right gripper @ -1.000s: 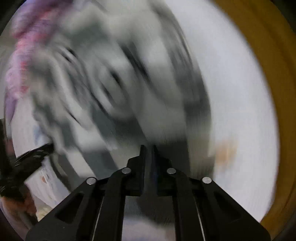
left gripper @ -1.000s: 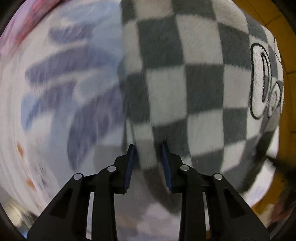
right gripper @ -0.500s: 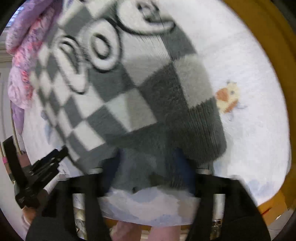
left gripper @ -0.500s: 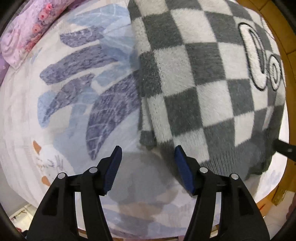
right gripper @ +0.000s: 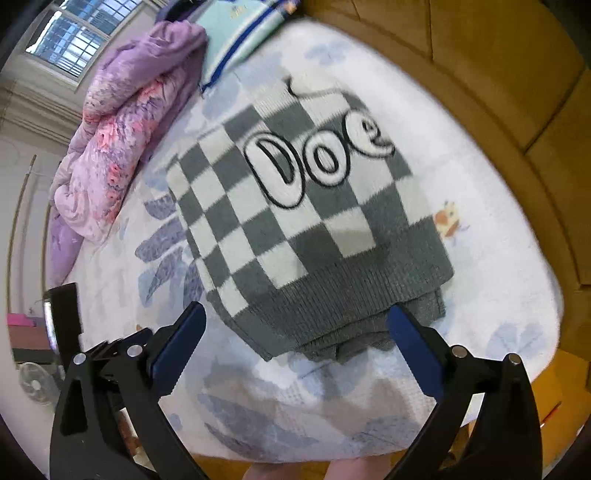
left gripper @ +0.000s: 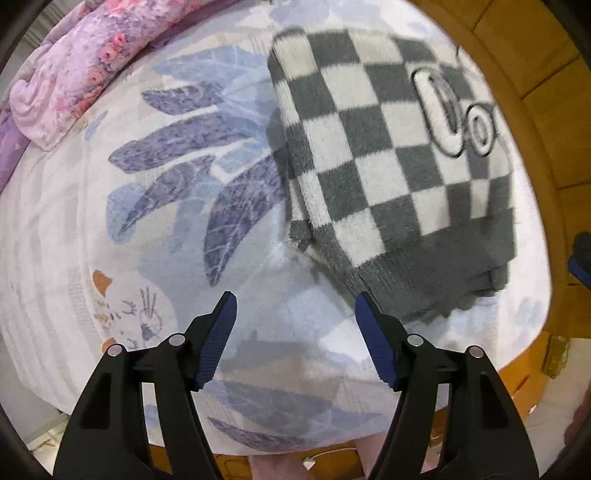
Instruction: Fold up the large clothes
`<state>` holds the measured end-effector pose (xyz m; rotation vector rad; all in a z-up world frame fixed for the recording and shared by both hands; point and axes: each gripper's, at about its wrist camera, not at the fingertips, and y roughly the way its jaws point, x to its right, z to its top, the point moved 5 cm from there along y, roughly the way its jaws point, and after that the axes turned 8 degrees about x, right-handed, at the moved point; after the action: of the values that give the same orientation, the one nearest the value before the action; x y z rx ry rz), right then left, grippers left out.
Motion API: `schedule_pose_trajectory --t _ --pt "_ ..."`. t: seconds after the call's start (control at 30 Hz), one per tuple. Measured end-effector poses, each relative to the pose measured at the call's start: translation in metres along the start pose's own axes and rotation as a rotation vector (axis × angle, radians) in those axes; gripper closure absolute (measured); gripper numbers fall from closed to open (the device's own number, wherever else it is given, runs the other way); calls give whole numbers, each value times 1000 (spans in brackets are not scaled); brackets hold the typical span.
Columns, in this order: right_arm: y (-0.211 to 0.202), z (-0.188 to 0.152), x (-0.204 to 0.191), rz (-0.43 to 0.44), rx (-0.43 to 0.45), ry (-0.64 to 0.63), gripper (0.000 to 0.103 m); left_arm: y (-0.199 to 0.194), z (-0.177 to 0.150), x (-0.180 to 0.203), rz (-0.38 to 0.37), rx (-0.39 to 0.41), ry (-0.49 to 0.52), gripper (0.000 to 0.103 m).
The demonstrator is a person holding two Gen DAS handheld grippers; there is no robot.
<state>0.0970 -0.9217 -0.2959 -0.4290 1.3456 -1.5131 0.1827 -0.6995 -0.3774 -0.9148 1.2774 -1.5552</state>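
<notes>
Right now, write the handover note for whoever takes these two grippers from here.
Left gripper: jaws opening, nothing between them, above bare bed sheet near the sweater's corner.
Right gripper: jaws opening, wide apart, nothing pinched, above the sweater's hem.
Checkered sweater: lies folded in layers on the sheet, ribbed hem toward the grippers, lettering face up. The lower layers stick out unevenly under the hem.
Floral quilt and a striped folded item sit at the far end of the bed.
Done: the fold is laid down and released.
Left: perhaps square up the hem edges, or one more fold.
</notes>
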Motion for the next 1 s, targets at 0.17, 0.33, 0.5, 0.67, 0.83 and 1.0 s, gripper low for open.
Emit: schedule_pose_trajectory --t 0.17,0.33,0.5,0.67,0.83,1.0 --pt "-14 -4 -21 -110 89 -65 8 -46 3 -7 -38 124 30 25" --pt "-32 -15 -53 -141 166 -70 8 -85 2 -22 -86 238 66 14" --pt "-57 -37 -100 -189 268 -57 8 -131 -7 -53 -142 379 123 13" --pt "-87 -72 -156 -246 339 10 8 -173 -20 -99 -208 415 173 12" --pt "-124 -103 -217 -284 437 27 8 -231 -33 -154 -159 523 197 12" --pt "-154 -123 -266 -305 518 9 8 -279 -45 -193 -169 602 260 12"
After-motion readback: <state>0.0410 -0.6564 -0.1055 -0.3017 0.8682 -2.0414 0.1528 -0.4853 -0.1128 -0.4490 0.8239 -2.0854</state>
